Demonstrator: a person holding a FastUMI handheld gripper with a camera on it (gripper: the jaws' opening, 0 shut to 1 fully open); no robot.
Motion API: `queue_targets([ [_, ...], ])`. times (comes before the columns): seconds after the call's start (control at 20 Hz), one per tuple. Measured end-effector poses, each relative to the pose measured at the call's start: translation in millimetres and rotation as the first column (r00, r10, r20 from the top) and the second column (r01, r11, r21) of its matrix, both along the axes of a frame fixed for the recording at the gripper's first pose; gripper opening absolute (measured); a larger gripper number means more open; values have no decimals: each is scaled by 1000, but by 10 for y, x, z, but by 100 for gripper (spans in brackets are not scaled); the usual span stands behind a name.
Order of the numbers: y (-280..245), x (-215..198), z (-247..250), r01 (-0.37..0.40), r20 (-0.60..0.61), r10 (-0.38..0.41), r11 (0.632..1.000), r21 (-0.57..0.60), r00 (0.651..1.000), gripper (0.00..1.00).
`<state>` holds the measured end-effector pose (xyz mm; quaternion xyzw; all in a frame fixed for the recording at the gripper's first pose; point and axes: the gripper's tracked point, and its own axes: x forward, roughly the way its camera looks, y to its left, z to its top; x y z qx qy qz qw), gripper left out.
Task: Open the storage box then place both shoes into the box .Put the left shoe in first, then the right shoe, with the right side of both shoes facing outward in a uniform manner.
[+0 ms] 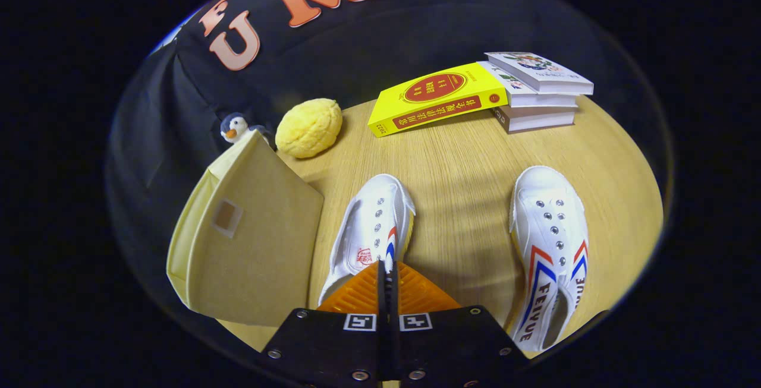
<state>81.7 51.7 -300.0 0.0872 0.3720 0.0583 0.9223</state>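
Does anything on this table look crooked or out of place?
Mostly tidy. The yellow book leans tilted against the stack of books instead of lying flat. The two shoes sit apart, toes pointing away. The storage box is closed, and the claw is shut, empty.

The gripper [387, 275] has a broad dark body that widens toward the near side, with small round silver screws set along its edges and corners. Two square black-and-white coded markers sit side by side on its far edge, one to the left and one to the right of the centre seam. The two ribbed, wedge-shaped fingers [357, 294] meet along that seam, seemingly with no gap.
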Motion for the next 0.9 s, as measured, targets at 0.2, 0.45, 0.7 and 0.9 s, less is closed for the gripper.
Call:
queue_targets([
  [0.2, -45, -123, -255, -76, -118, 59, 986, -151, 991, 0],
  [0.45, -103, -117, -338, -211, -334, 128, 950, -228, 934, 18],
  [0.7, -19, -138, -407, -208, -482, 130, 972, -111, 866, 23],
  [0.9, -26, -161, -433, -137, -493, 136, 990, 35, 859, 1],
])
